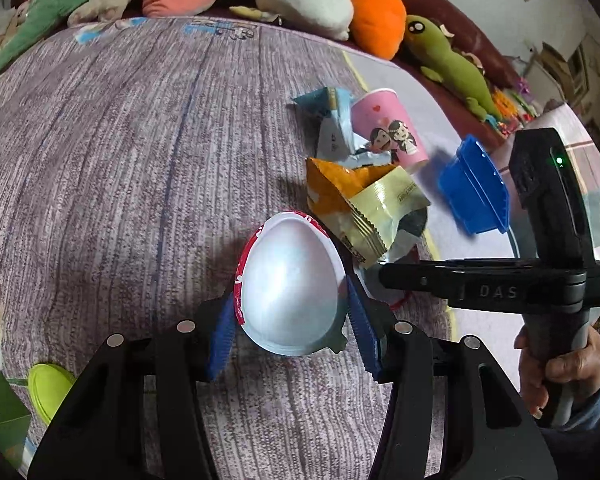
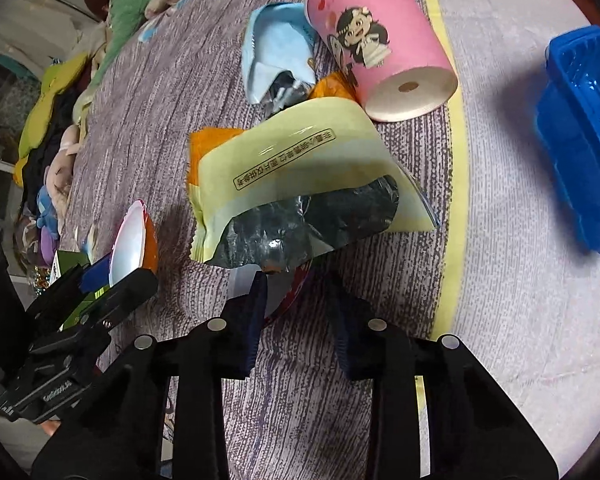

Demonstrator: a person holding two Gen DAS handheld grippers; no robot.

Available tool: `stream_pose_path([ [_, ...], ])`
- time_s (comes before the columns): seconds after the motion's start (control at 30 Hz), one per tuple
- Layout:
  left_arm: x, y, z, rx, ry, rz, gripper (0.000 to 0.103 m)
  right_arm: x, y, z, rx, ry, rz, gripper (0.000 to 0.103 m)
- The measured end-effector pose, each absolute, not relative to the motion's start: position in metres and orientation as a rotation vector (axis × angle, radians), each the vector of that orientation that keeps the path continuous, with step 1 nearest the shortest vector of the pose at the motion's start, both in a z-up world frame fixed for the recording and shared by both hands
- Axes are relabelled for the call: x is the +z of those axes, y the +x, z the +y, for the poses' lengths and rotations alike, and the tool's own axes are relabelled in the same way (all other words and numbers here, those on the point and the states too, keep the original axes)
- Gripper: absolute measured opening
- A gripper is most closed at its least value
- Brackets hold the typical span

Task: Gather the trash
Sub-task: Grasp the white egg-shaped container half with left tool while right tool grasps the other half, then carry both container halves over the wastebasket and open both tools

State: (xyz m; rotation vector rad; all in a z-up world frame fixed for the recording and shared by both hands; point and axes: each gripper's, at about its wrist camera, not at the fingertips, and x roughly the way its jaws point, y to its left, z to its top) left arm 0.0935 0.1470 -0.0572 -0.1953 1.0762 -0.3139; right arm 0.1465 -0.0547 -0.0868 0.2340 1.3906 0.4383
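Your left gripper (image 1: 290, 320) has the white egg-shaped bowl with the red rim (image 1: 288, 284) between its blue pads, jaws about half open and pressing on the bowl's two sides, so that piece is held and lifted off the purple-grey cloth (image 1: 120, 160). Your right gripper (image 2: 298, 312) is narrowed to a small gap, its tips at the dark torn end of the pale yellow snack wrapper (image 2: 300, 172); whether the pads actually pinch the foil you cannot tell, since the wrapper's edge hides them (a red-rimmed lid (image 2: 292, 288) lies underneath too).

To do this grab well, aim for the wrapper's crumpled dark end alone and avoid catching the lid or the cloth with it. Close fully before lifting, since thin foil probably slips.

The rest of the trash lies just beyond: an orange packet (image 2: 216, 136), a light blue wrapper (image 2: 276, 52) and the tipped pink paper cup (image 2: 380, 40). The blue plastic tray (image 2: 580, 128) sits apart to the right.
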Motion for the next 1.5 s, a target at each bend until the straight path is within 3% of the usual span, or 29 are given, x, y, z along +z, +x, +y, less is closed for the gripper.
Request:
stream_pose_path([
  [0.1,-0.055,0.092,0.143,-0.322,-0.192,1.073,0.053,-0.083,0.143,-0.059,0.434,0.203,1.371,0.005],
  [0.63,-0.032,0.077,0.074,-0.427,-0.092,1.052,0.053,-0.053,0.096,-0.165,0.310,0.272,1.273,0.005],
  [1.5,0.003,0.080,-0.165,-0.692,0.235,0.990,0.053,-0.006,0.055,-0.396,0.021,0.434,1.040,0.005],
])
